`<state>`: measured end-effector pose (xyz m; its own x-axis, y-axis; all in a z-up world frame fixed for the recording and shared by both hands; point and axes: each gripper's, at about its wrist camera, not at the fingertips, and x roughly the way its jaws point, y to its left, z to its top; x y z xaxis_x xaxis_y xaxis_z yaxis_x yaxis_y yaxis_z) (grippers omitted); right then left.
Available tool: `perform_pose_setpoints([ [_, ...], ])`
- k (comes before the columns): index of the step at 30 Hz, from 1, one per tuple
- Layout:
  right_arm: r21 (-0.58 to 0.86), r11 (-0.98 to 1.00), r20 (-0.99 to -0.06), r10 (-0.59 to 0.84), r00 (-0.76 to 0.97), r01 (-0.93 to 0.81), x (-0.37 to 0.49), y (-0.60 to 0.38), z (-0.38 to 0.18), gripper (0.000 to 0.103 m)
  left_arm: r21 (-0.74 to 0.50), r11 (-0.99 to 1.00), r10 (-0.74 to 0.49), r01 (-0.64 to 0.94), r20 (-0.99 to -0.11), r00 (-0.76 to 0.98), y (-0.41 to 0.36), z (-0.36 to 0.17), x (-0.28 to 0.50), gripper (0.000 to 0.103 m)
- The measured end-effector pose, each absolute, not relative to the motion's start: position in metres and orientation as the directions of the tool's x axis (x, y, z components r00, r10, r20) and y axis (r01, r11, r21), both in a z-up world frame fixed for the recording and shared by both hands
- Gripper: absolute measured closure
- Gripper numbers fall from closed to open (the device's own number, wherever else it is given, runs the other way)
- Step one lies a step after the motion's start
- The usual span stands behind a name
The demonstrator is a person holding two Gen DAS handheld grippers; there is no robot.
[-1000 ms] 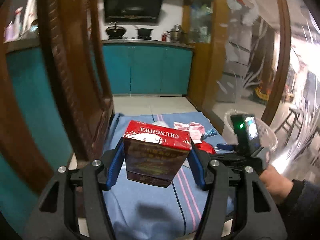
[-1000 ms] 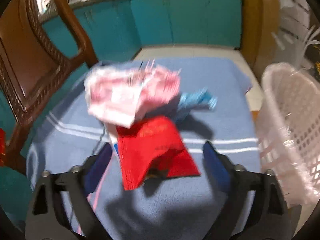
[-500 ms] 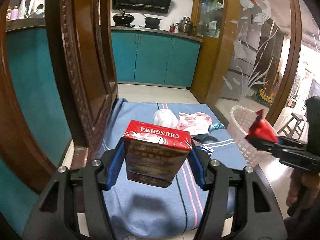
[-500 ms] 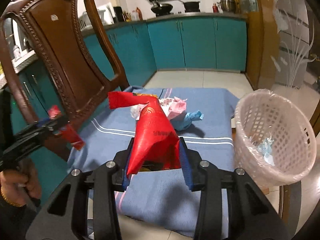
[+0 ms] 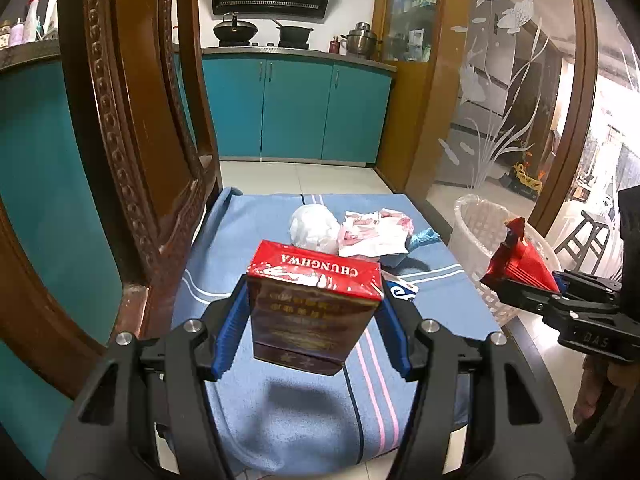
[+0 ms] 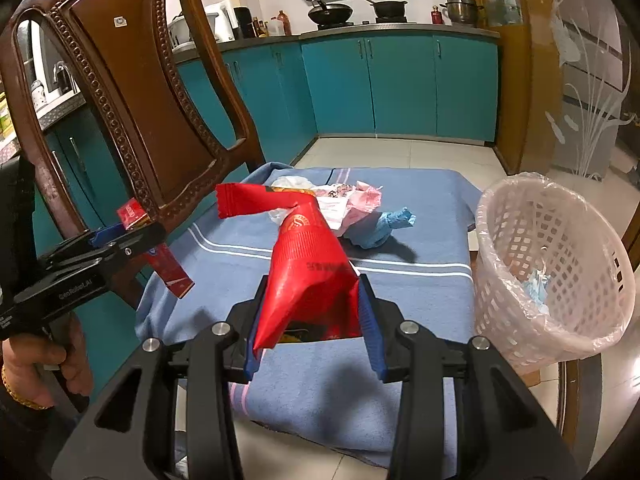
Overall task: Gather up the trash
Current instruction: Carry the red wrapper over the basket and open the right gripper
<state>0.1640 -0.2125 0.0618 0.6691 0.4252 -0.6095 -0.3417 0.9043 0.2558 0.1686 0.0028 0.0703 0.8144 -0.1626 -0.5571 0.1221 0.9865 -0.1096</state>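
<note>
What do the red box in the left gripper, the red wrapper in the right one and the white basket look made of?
The red Chunghwa cigarette box looks like glossy printed cardboard: crisp edges, sheen. The crumpled red wrapper seems thin plastic film or foil laminate: creases, crimped end. The white lattice basket looks like moulded plastic, lined with a clear film bag.

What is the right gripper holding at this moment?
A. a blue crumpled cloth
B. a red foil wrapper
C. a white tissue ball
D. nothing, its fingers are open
B: in the right wrist view the right gripper is closed on the red foil wrapper, lifted above the blue cloth, while the left gripper holds the red cigarette box.
</note>
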Motion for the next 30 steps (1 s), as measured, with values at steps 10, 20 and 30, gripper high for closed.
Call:
perform_pose_setpoints([
  [10,0.249,0.903,-0.618,0.426,0.661,-0.349,0.166,-0.211,0.06,0.061,-0.11,0.986,-0.167,0.127,-0.561,0.811,0.004,0.071,0.169,0.043],
  [20,0.221,0.97,-0.56,0.212,0.801,-0.102,0.201,-0.302,0.071,0.06,-0.112,0.984,-0.178,0.139,-0.564,0.807,0.003,0.068,0.168,0.043],
  [30,0.294,0.943,-0.652,0.08,0.754,0.154,0.235,-0.388,0.027,0.038,-0.105,0.983,-0.182,0.149,-0.57,0.802,-0.003,0.066,0.171,0.043],
])
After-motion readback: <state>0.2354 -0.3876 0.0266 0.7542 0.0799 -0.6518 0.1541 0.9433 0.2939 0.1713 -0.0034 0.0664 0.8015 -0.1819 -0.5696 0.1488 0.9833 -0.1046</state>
